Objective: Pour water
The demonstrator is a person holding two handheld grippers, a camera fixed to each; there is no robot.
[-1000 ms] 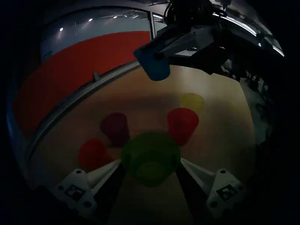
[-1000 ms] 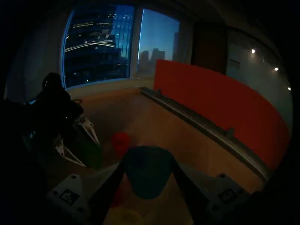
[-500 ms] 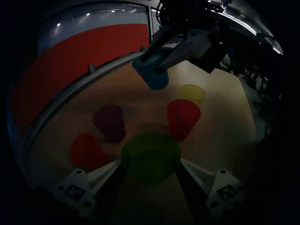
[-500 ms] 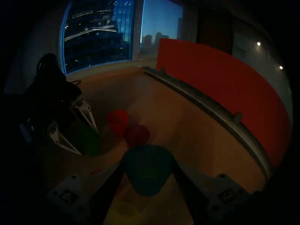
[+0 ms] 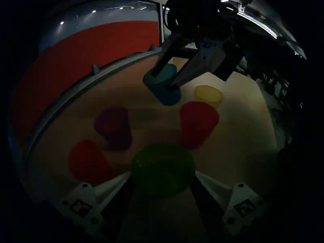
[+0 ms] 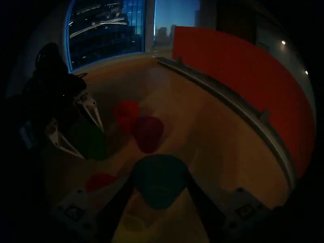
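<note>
My left gripper (image 5: 163,175) is shut on a green cup (image 5: 163,168), held low over the wooden table (image 5: 243,133). Beyond it, my right gripper (image 5: 169,80) comes down from above, shut on a blue cup (image 5: 164,87) that hangs just past a red cup (image 5: 198,121) and beside a yellow cup (image 5: 208,94). In the right gripper view the blue cup (image 6: 160,182) sits between my right gripper's (image 6: 160,187) fingers. The left gripper (image 6: 91,142) with the green cup (image 6: 90,142) is at the left. I cannot tell whether any water is in the cups.
A purple cup (image 5: 113,125) and another red cup (image 5: 87,162) stand left of centre on the table. A metal rail (image 5: 81,87) and a red panel (image 5: 81,56) border the far side. Dark windows (image 6: 105,32) lie behind the left gripper. The room is dim.
My right gripper has come lower with the blue cup, closer to the yellow and red cups, and its view has tipped down toward the table. The left gripper has barely moved.
</note>
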